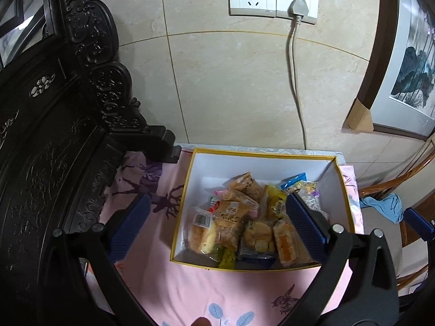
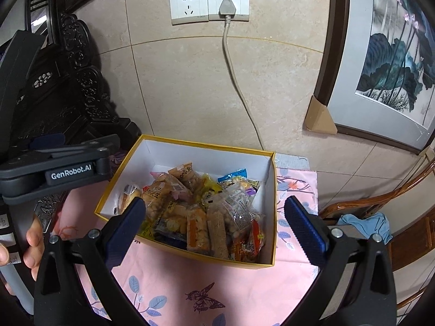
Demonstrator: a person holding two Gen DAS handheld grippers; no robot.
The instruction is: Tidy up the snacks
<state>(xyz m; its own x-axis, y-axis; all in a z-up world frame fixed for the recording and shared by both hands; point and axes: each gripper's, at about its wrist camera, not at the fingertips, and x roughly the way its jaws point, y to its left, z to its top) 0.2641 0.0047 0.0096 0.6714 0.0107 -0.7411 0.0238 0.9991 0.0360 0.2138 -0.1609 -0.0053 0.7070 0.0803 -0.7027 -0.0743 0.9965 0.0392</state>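
The left gripper (image 1: 217,225) hangs above the pink floral cloth (image 1: 190,285), fingers spread wide and holding nothing. The right gripper (image 2: 214,222) is likewise agape and empty. Between both pairs of fingers sits the yellow-rimmed box (image 2: 190,256), heaped with wrapped snacks (image 2: 198,212), at the tabletop's back edge against the tiled wall (image 2: 190,81).

we see a beige tiled wall (image 2: 190,81) with twin sockets (image 2: 208,5), one plugged; carved dark furniture (image 1: 54,135) left, a framed lotus painting (image 2: 388,62) right, a wooden chair (image 2: 380,203) beside it.
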